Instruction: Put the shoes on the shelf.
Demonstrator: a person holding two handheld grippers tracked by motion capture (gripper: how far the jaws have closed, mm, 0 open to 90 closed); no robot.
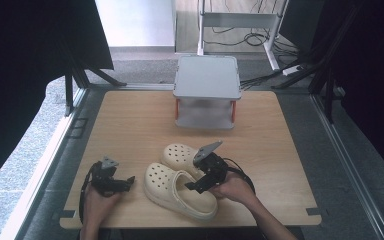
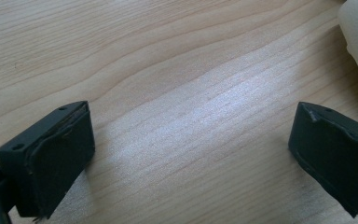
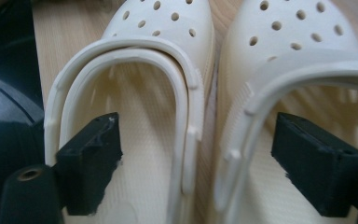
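Right tool (image 3: 193, 163): jaws wide, one over each cream clog, gripping neither.
Clogs (image 1: 180, 187): side by side, touching, on tabletop (image 1: 130, 125).
Left tool (image 2: 191, 158): jaws wide, over bare wood.

The desk (image 1: 130, 125) is a light wood-grain board with rounded corners, its grain running lengthwise and catching a pale sheen of overhead light. It sits inside a grey carpeted floor (image 1: 35, 135). A grey two-tier stand (image 1: 206, 77) with orange posts occupies the far edge of the desk at centre. Black curtains (image 1: 25, 55) hang at the left and right, carried on dark frame struts. Beyond the far edge stand a white panel (image 1: 135, 22) and a white frame (image 1: 240, 20), with black cables (image 1: 252, 37) lying on a tan floor.
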